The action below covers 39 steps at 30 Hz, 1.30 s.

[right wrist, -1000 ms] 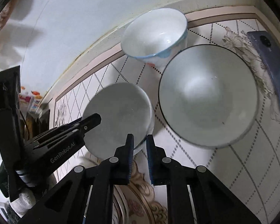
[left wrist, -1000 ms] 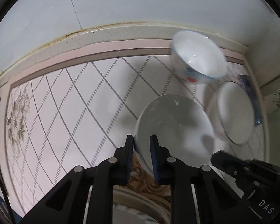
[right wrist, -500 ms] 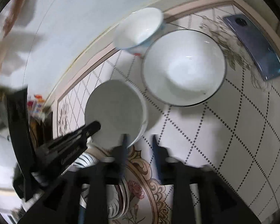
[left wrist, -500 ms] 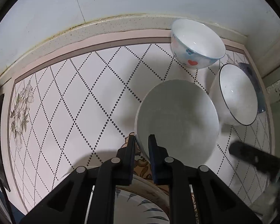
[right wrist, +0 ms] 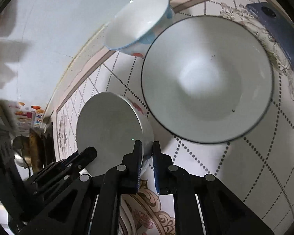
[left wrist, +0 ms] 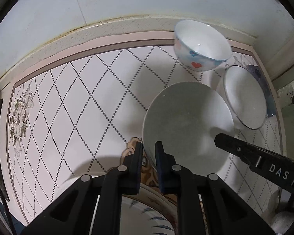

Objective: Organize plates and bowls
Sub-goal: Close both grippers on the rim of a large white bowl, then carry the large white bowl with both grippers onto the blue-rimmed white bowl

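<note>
A plain white bowl (left wrist: 186, 121) stands on the tiled counter, and both grippers hold its rim. My left gripper (left wrist: 148, 146) is shut on the near-left rim, one pad inside and one outside. In the right wrist view my right gripper (right wrist: 147, 146) is closing on the opposite rim of that bowl (right wrist: 107, 129), and its pads press the wall between them. A heart-patterned bowl (left wrist: 201, 45) stands by the back wall. A wide black-rimmed bowl (right wrist: 205, 78) sits beside it.
A patterned plate (left wrist: 147, 211) lies under the left gripper at the counter's near edge. A dark phone (right wrist: 280, 35) lies behind the black-rimmed bowl. The wall (left wrist: 127, 4) closes off the back. The counter (left wrist: 68, 107) to the left shows only tile pattern.
The right gripper opened, pulled back a little, then came down and closed on the white bowl's rim. The left gripper stayed clamped on the bowl.
</note>
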Tool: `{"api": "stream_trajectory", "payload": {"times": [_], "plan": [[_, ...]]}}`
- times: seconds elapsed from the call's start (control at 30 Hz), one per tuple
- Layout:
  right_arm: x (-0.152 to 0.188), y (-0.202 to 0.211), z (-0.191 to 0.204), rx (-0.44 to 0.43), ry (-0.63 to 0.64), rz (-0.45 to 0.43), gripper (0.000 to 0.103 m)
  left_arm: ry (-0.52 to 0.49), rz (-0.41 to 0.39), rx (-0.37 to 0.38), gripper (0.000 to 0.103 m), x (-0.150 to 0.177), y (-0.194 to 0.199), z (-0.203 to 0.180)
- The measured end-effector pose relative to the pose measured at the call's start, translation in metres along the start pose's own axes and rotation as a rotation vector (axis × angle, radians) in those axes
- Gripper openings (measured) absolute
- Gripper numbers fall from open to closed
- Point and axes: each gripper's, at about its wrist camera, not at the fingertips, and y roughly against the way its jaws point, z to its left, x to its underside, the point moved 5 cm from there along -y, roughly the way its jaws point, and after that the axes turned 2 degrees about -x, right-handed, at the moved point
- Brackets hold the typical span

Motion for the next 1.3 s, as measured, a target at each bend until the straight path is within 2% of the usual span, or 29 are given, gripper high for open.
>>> {"api": "stream_trajectory", "payload": {"times": [0.3,0.53,0.8,1.13,1.3], "plan": [[0.032,0.084,-0.031,0.023,0.054,-0.035,0.013,-0.030,-0.026,0.094,0.011,0.029,0.037,-0.042],[0.066,0.132,-0.063,0.061,0.061,-0.043,0.013,-0.067,0.006,0.138,0.011,0.069,0.041,-0.078],[0.101,0.126,-0.100,0.084,-0.002,0.008,0.014,-0.102,0.090,0.146,0.011,0.096,0.015,-0.099],[0.122,0.124,-0.120,0.085,-0.043,0.029,0.016,-0.130,0.106,0.125,0.011,0.105,0.003,-0.108],[0.122,0.127,-0.123,0.066,-0.071,0.061,0.018,-0.099,0.115,0.140,0.012,0.102,0.016,-0.100]]}}
